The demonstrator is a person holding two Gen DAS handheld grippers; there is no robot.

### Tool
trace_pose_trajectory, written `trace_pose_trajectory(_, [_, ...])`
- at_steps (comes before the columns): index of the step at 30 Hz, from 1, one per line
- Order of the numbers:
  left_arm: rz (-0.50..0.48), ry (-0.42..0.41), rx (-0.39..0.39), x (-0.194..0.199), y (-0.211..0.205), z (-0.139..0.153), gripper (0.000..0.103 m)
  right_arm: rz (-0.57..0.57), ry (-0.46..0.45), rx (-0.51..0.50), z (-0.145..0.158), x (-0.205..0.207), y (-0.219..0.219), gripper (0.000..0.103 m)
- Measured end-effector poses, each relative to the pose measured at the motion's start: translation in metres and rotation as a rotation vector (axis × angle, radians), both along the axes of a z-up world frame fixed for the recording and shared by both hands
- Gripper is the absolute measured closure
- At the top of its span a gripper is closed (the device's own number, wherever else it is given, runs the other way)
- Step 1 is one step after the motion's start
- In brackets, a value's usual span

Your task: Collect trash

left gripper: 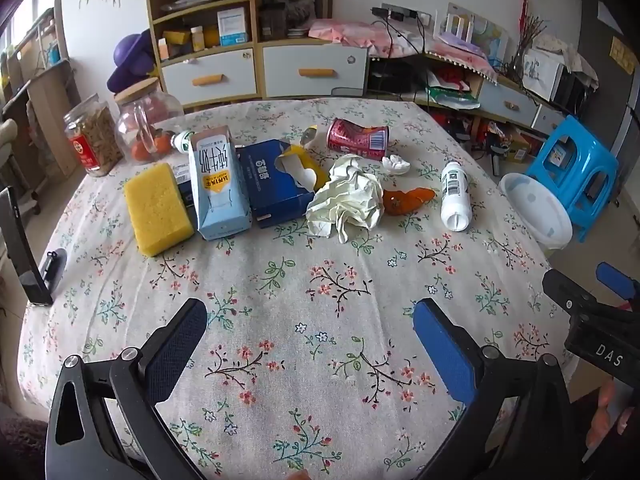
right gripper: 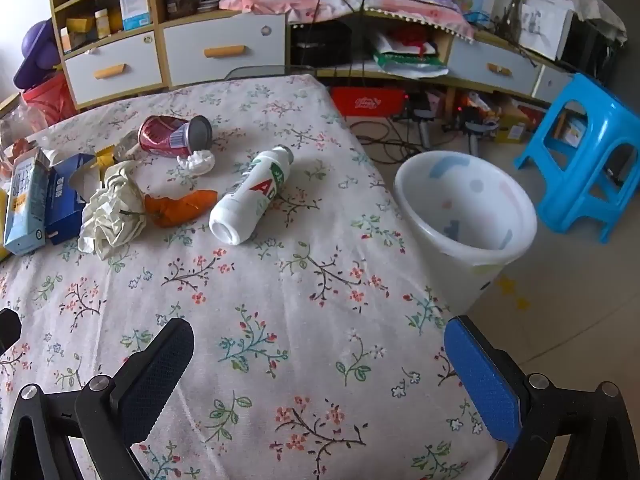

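Sponge [left gripper: 157,210] beside milk carton [left gripper: 218,184]

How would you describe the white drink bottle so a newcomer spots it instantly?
Start at the floral tablecloth, on the side nearest the white waste bin standing on the floor. The white drink bottle lies on its side there, just right of the orange peel. It is the only smooth white cylinder with red and green lettering; the crushed can behind it is red.

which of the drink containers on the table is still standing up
The pale blue milk carton stands upright. The dented red can and the white plastic bottle both lie on their sides on the floral tablecloth.
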State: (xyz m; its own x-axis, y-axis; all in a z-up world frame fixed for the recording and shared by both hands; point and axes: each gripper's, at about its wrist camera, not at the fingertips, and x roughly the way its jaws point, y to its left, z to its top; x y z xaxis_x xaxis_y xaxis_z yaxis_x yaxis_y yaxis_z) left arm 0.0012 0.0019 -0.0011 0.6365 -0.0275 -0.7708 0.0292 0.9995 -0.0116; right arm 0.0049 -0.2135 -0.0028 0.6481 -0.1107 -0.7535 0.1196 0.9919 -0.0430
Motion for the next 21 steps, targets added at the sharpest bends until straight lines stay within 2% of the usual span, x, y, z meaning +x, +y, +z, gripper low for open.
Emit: trace_pose_trajectory(21, [0.003, 0.007, -0.003, 0.0, 0.0, -0.002, 0.0, 0.0, 0.01, 0.006, 0.006, 0.002, -0.001, 0.0])
